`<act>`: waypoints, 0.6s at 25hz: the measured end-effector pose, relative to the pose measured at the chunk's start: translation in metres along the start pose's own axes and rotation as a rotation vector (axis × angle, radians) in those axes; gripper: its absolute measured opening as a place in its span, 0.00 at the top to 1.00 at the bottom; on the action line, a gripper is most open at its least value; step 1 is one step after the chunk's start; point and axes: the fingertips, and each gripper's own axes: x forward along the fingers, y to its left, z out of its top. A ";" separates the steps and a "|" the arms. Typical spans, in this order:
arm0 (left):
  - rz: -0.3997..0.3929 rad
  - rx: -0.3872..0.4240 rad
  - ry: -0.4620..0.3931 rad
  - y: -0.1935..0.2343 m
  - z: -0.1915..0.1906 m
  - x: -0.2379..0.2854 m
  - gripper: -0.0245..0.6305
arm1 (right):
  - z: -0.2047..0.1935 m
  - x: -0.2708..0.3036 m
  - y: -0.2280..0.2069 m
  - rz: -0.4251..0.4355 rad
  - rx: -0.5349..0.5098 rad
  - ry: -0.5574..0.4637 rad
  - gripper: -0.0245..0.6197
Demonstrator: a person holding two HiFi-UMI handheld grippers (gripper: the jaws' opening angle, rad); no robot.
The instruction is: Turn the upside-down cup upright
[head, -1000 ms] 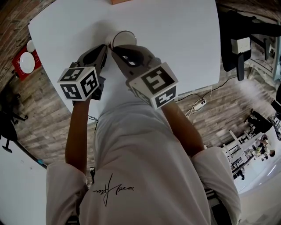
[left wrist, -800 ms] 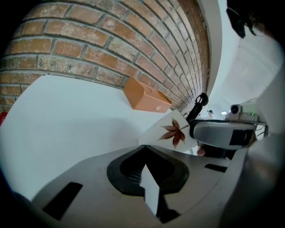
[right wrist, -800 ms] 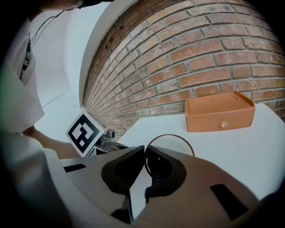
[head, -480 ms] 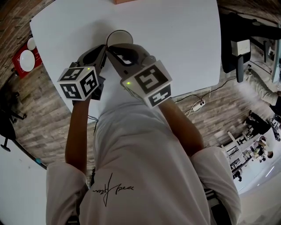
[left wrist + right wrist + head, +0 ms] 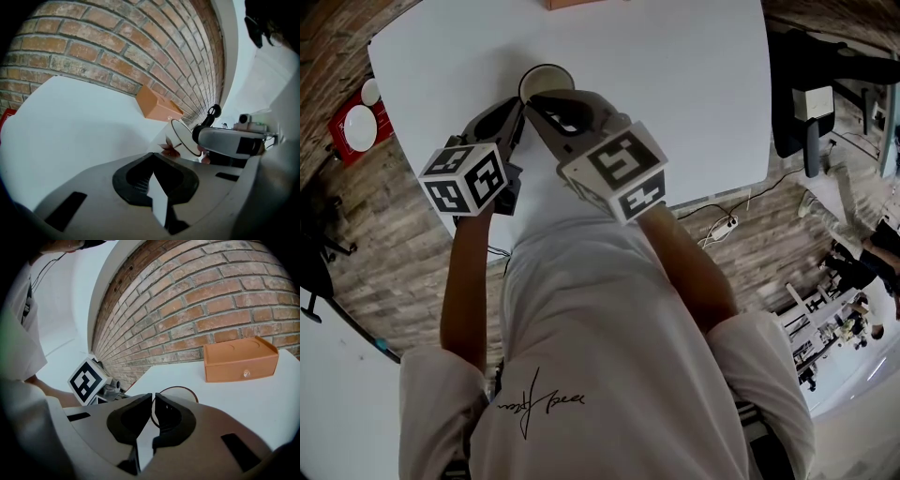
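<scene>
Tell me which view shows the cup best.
The left gripper view: the cup shows from the side, wall, leaf print and rim. The head view shows its rim, partly behind the right gripper; the right gripper view shows only a rim arc beyond its claw.

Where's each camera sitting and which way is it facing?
Left gripper view: on the left gripper, shut, facing cup and brick wall; shirt shows.
Right gripper view: on the right gripper, pinching the cup's rim, facing the box.
Head view: overhead, facing down at table, both grippers, forearms, shirt.
Shared: all three show the cup.
</scene>
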 end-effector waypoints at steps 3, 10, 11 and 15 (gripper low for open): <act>0.000 0.001 -0.009 -0.002 0.001 -0.004 0.95 | 0.002 -0.003 0.001 -0.001 0.000 -0.016 0.93; -0.003 -0.008 -0.042 -0.007 0.003 -0.016 0.95 | 0.006 -0.018 0.004 -0.013 -0.009 -0.042 0.93; 0.001 -0.015 -0.052 -0.007 0.003 -0.019 0.95 | 0.006 -0.020 0.006 -0.012 -0.012 -0.043 0.93; 0.008 -0.033 -0.073 -0.008 0.003 -0.030 0.95 | 0.006 -0.030 0.013 -0.017 -0.013 -0.050 0.93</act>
